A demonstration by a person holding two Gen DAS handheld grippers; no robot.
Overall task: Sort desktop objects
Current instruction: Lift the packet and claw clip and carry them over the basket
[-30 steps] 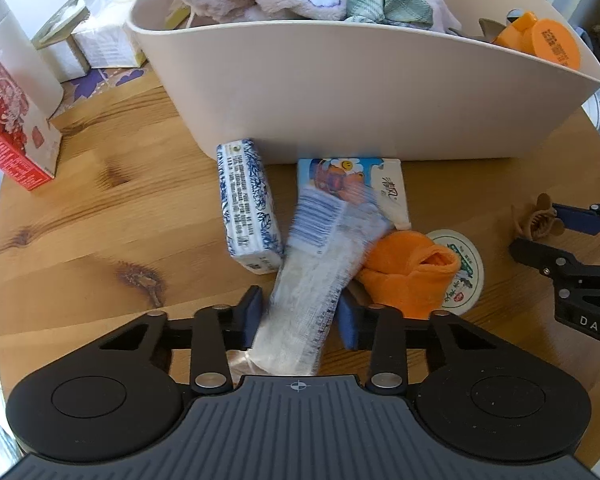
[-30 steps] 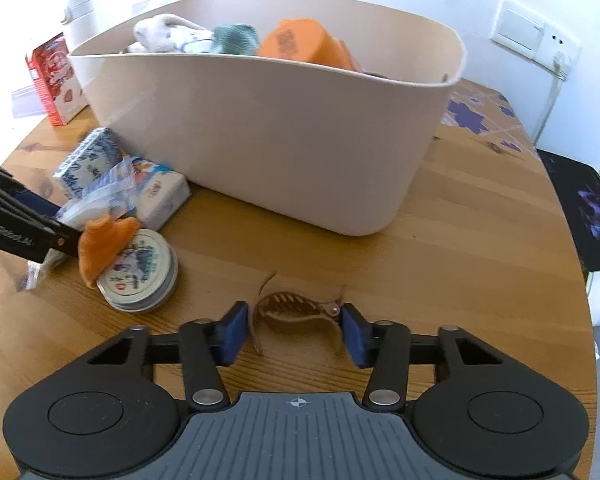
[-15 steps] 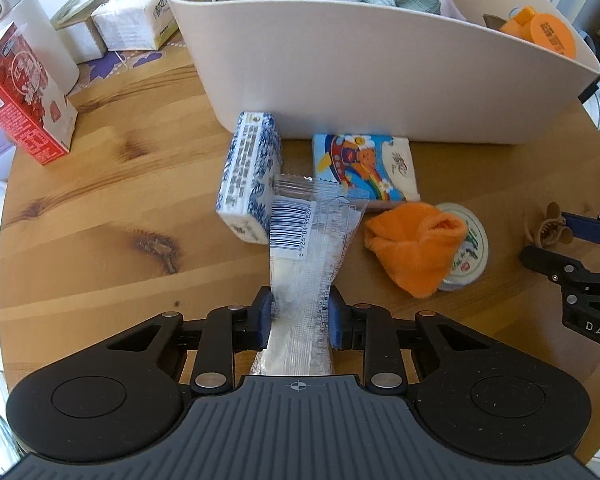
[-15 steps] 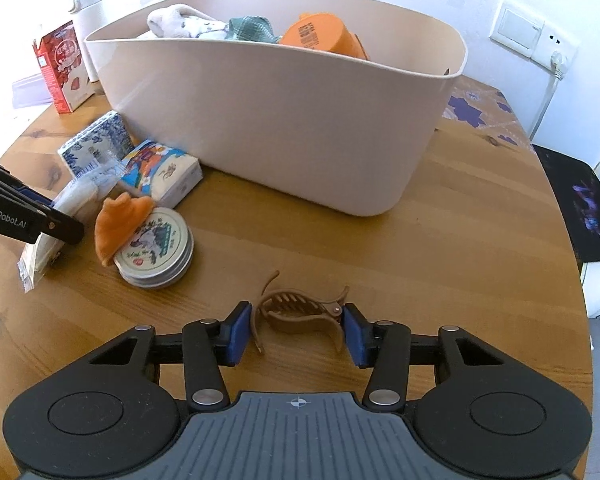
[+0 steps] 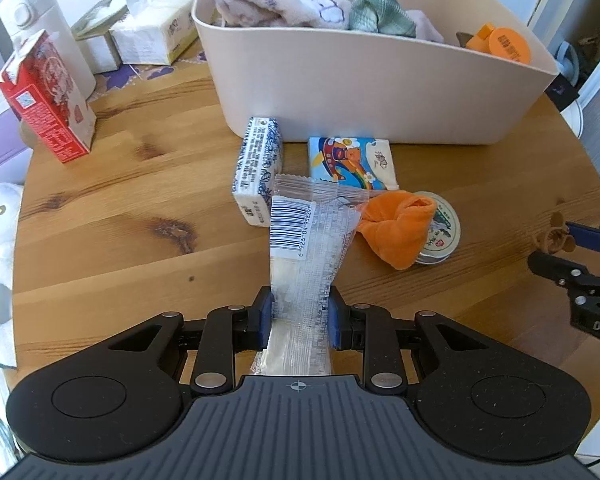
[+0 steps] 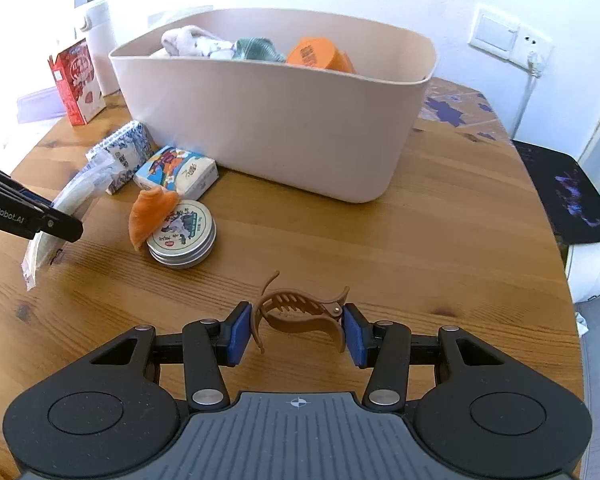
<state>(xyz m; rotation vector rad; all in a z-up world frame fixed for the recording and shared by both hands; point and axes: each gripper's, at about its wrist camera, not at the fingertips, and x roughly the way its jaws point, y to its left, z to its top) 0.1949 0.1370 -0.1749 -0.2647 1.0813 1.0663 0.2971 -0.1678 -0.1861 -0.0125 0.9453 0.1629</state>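
Holding a clear plastic packet (image 5: 304,256) with a barcode label, left tongs (image 5: 300,318) sit at lower centre of the left wrist view, blue pads pressed on both sides of the packet after having just been closing on it; the packet's far end sticks up toward frame centre. Right tongs (image 6: 298,334) at lower centre of the right wrist view clamp a brown hair claw clip (image 6: 300,312) between the blue pads, clip teeth pointing up-frame. Just past the packet in the left view: blue-and-white patterned tissue pack (image 5: 258,170) to its left, cartoon-print tissue pack (image 5: 352,162) to its right, both close against the front wall of the beige bin (image 5: 380,96). Orange cloth (image 5: 396,230) lies partly over a round tin (image 5: 440,232), right of centre. Bin fills upper centre and holds pale plush fabric (image 5: 276,4), a green checked cloth (image 5: 380,14) and an orange-lidded container (image 5: 504,42). Red carton (image 5: 46,96) stands at upper left on the wooden surface (image 5: 120,208), white flask (image 5: 44,28) behind it, tissue box (image 5: 156,36) beside that. Wall socket (image 6: 512,38) at upper right of the right view.
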